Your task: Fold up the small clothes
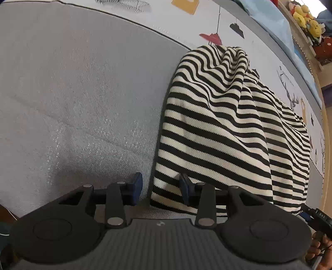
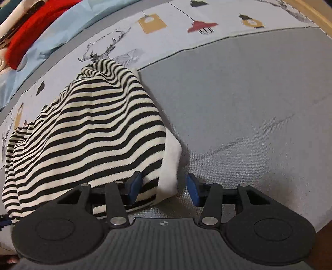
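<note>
A black-and-white striped knit garment (image 1: 224,128) lies bunched on a grey mat (image 1: 83,93); in the right wrist view the garment (image 2: 89,133) lies left of centre, with a plain cream hem (image 2: 171,164) at its near edge. My left gripper (image 1: 160,189) is open, its jaws straddling the garment's near left corner; the right blue pad (image 1: 185,187) touches the cloth. My right gripper (image 2: 164,187) is open, with the near right corner and cream hem between its jaws.
The grey mat (image 2: 249,114) lies on a bedsheet printed with lamps and deer (image 2: 153,22). Red and other clothes (image 2: 31,29) are piled at the far left. Plush toys (image 1: 307,18) sit on a shelf. The other gripper and a hand (image 1: 319,232) show at the lower right.
</note>
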Tool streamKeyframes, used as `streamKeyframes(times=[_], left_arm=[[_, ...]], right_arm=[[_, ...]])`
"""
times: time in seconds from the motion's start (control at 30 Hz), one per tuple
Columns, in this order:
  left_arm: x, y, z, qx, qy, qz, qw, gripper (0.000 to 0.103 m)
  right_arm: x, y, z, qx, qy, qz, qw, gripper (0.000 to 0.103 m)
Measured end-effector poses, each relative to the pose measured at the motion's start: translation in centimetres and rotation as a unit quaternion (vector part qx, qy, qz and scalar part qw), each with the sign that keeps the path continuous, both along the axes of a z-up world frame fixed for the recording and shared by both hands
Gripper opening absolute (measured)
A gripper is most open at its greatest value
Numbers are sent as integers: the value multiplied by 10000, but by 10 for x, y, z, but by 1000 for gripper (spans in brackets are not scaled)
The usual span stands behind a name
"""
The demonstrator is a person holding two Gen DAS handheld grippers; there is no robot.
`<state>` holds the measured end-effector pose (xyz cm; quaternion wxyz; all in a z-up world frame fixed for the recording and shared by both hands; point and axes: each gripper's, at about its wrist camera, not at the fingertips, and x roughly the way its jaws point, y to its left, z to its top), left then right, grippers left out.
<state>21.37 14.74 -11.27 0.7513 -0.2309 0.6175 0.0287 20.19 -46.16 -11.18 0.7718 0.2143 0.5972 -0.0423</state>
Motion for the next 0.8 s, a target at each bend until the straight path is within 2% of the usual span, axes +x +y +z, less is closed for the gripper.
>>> streamKeyframes(times=[0.2,0.23,0.27,0.3,0.33,0.37,0.4,0.47,0.57,0.63,0.7,0.8], left_arm=[[0,-6,-4,-105,-22,-173,9998,41],[0,-8,-5,-113,-29,-244,9996,38],[0,-11,-5,-119,-46,-322,9994,34],[1,-13,-5,-113,-67,-400,9991,25],[1,-15,-4,-89,-94,-470,9988,13],[0,-17,-3,-31,-140,-533,9985,6],[-1,-17,-1,5,-210,-566,9982,3],[-3,-13,9,38,-495,-519,9974,2],[-15,5,37,0,-1273,-129,9918,2],[-25,15,50,20,-1569,45,9876,2],[-29,18,45,145,-1312,65,9912,2],[-23,10,17,274,-432,-199,9985,2]], right_arm=[[6,0,-5,55,16,-48,10000,50],[7,1,-5,52,6,-35,10000,50],[6,2,-5,63,2,-26,10000,50],[6,1,-5,58,4,6,10000,50],[6,2,-5,75,-13,22,10000,45],[5,3,-4,101,-39,53,9999,36],[5,4,-4,134,-75,90,9998,31],[4,7,2,25,-201,177,9996,16],[-2,2,18,171,-595,-5,9981,12],[-12,-10,34,447,-1010,-304,9934,12],[-23,-20,42,543,-1097,-515,9911,11],[-31,-25,22,602,-337,-628,9956,11]])
